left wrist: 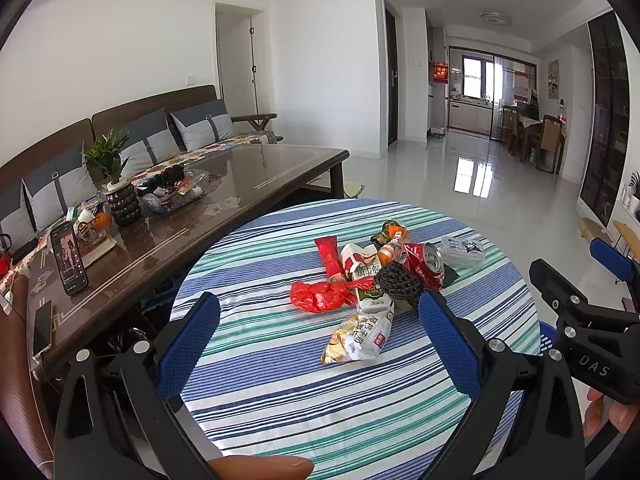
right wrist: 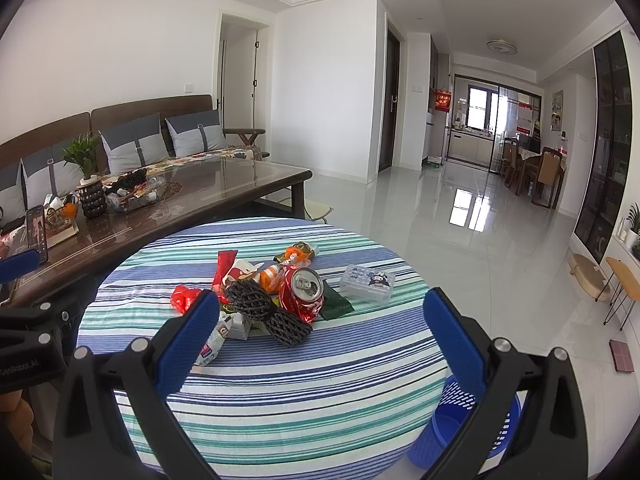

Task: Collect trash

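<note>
A round table (right wrist: 280, 400) with a striped cloth fills the space ahead of both grippers, its near half bare and its far rim dropping off to shiny floor (right wrist: 500, 240). Left of the table, close by its edge, runs a long coffee table (left wrist: 240, 168). The left gripper (left wrist: 320, 312) hangs above the near cloth with its blue fingers (left wrist: 188, 344) spread wide and nothing between them; the right gripper (right wrist: 320, 320) is likewise wide and holds nothing. The trash sits in a heap just beyond both sets of fingertips: a crushed red can (right wrist: 302, 290), a black mesh sleeve (right wrist: 264, 308), a milk carton (left wrist: 370, 296), a red bag (left wrist: 320, 296), a gold snack packet (left wrist: 358, 338), and a clear plastic box (right wrist: 368, 282) off to the right, apart from the heap. Only the right wrist view shows a blue basket (right wrist: 460, 416) on the floor under the right finger, below the table's rim; the left view catches just a sliver of it.
</note>
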